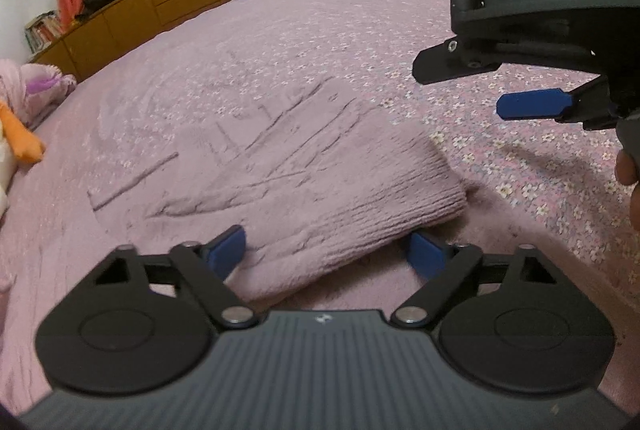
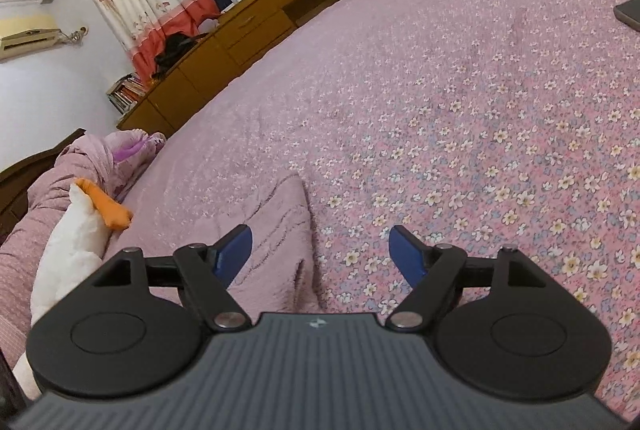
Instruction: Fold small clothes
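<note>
Mauve garment (image 1: 320, 190) edge behind left gripper (image 1: 328, 254)

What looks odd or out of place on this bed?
Little stands out. The folded mauve garment lies skewed to the floral bedspread, creased on top. A dark flat object sits at the far right edge, too cropped to identify.

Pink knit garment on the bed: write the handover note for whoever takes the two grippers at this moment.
Left gripper: open, straddling the near edge of the pink knit garment, pads not pressing it.
Right gripper: open, holding nothing, low over the floral bedspread at the garment's right edge.
The garment lies folded into a compact rectangle on the bed.
Done: at least one fold, it seems.
Left: probably grip the near edge and finish the fold.
</note>
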### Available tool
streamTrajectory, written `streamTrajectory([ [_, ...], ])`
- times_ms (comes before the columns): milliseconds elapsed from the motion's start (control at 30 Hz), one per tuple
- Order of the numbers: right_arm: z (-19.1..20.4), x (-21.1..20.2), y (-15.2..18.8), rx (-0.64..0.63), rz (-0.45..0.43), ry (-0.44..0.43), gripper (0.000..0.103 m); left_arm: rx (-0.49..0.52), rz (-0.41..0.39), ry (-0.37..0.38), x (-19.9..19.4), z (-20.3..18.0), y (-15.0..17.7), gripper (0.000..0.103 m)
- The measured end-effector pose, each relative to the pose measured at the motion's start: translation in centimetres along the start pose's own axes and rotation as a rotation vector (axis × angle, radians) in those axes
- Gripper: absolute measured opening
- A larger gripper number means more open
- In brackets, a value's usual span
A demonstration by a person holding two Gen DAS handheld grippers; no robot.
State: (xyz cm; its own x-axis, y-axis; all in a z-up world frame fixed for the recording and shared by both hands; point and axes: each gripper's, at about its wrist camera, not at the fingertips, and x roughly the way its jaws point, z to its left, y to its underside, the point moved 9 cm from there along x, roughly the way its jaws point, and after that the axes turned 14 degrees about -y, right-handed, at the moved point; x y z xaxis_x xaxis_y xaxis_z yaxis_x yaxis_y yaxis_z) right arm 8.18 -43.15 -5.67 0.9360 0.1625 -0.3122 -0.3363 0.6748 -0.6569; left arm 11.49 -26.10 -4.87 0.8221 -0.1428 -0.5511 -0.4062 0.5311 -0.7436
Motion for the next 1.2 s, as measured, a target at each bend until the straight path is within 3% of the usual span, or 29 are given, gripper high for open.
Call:
streamTrajectory([
  [33,0.0,-0.1,0.0,0.005,-0.002,-0.005,0.081,0.002,-0.006,0.006,-0.1,-0.2,-0.2,0.071],
  [100,-0.2,-0.4,-0.1,0.023,-0.004,-0.011,0.081,0.000,-0.003,0.035,-0.3,-0.4,-0.3,0.025],
  [200,-0.6,-0.5,-0.3,0.053,-0.010,-0.013,0.081,-0.044,0.008,0.051,-0.4,0.1,-0.8,0.019],
  [433,-0.7,-0.2,0.0,0.040,0.004,-0.006,0.082,-0.214,0.009,0.078,-1.5,3.5,-2.4,0.015],
  [767,-1.0,0.2,0.4,0.025,0.024,0.015,0.081,-0.337,-0.044,-0.015,-4.2,10.6,-2.8,0.015],
  [933,-0.3,0.8,0.9,-0.014,0.053,0.010,0.081,-0.379,0.001,0.039,-3.9,11.4,-1.8,0.015],
  [1067,-0.1,1.2,1.0,-0.037,0.069,0.006,0.081,-0.354,0.032,0.125,-3.6,9.5,-1.2,0.019],
  [1200,-0.3,1.2,1.1,-0.031,0.073,0.011,0.082,-0.303,0.054,0.153,-3.8,7.8,-0.7,0.038],
])
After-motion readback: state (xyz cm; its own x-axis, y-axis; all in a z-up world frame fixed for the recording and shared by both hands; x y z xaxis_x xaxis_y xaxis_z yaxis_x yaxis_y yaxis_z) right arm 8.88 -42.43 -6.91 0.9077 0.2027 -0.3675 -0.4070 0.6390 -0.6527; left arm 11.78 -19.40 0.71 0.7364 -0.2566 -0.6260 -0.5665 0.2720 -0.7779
